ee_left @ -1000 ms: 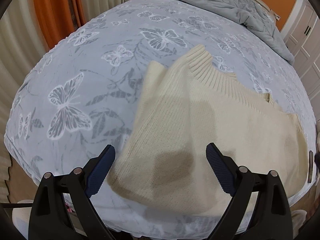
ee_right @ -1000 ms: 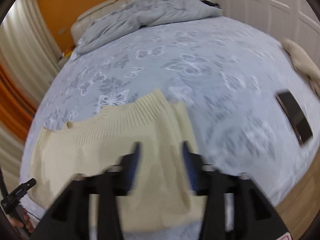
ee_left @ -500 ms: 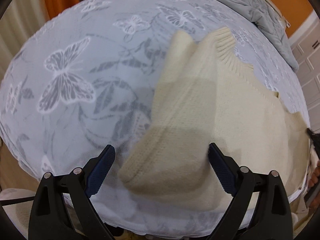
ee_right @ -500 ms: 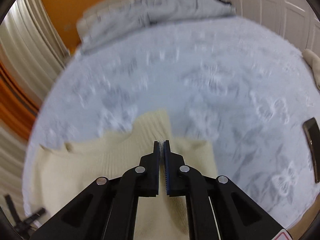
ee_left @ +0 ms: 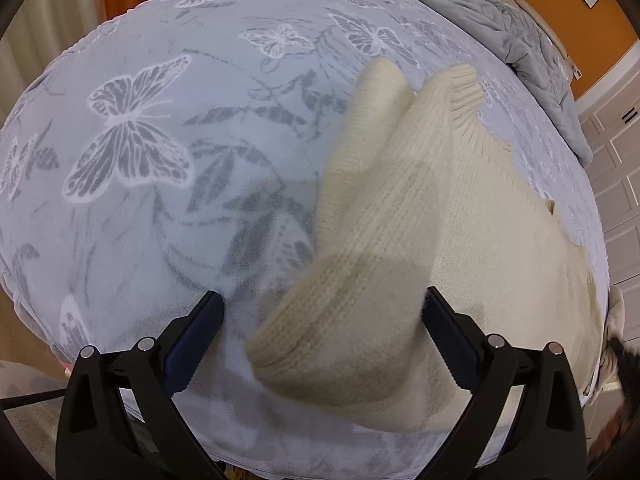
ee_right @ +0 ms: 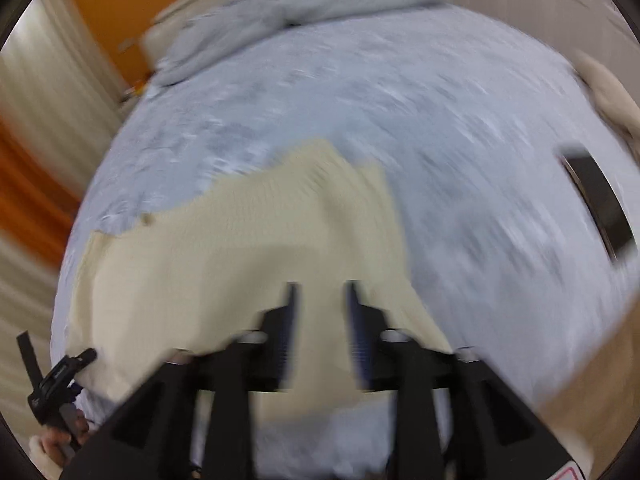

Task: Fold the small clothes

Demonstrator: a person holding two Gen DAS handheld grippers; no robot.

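A cream knit sweater (ee_left: 400, 240) lies on the bed's butterfly-print cover (ee_left: 160, 140), its left side folded over into a thick rounded edge. My left gripper (ee_left: 320, 332) is open, its fingers on either side of that folded corner, low over the cover. In the blurred right wrist view the sweater (ee_right: 240, 248) spreads to the left, and my right gripper (ee_right: 320, 312) is open by a narrow gap just above its near right part, holding nothing.
A rumpled grey duvet (ee_left: 500, 20) lies at the far end of the bed (ee_right: 280, 12). A dark phone (ee_right: 600, 208) lies on the cover at the right, with a cream garment (ee_right: 612, 100) beyond it. White cupboard doors (ee_left: 616, 184) stand at the right.
My left gripper has come lower and closer to the sweater's folded left corner. My right gripper was shut half a second ago and has opened slightly, while swinging over the sweater.
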